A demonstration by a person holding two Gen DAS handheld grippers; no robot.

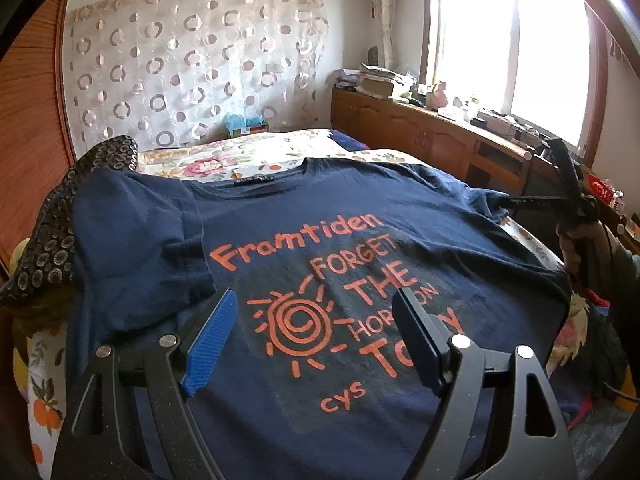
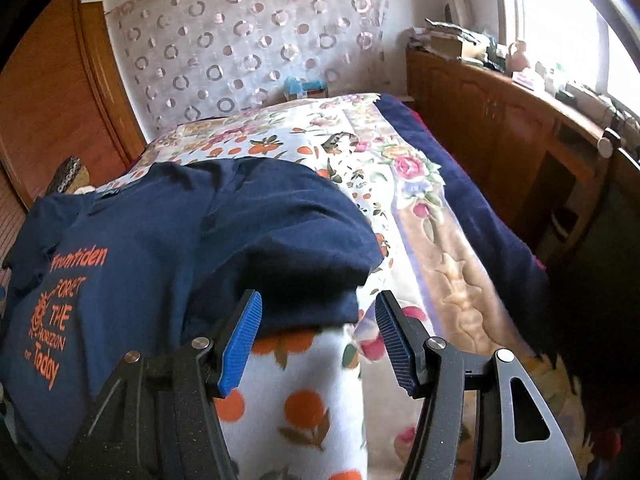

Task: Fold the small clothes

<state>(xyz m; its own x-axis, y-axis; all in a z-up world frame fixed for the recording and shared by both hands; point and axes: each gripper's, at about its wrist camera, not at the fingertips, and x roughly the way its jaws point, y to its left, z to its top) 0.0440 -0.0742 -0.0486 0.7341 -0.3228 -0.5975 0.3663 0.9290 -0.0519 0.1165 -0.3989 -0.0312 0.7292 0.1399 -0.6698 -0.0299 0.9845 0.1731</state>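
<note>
Lying print-up on the floral bed (image 2: 404,184), the navy shirt (image 1: 328,216) has both sleeves folded in.
Left gripper (image 1: 316,334) hovers wide-jawed over the orange print, holding nothing; right gripper (image 2: 318,338) gapes empty at the shirt's right edge, bare bedspread beyond. Only the left view shows the patterned cloth (image 1: 60,232). A cabinet (image 1: 424,136) runs under the window.

T-shirt (image 1: 320,240) hem cut off, windowsill clutter (image 1: 492,120) indistinct
</note>
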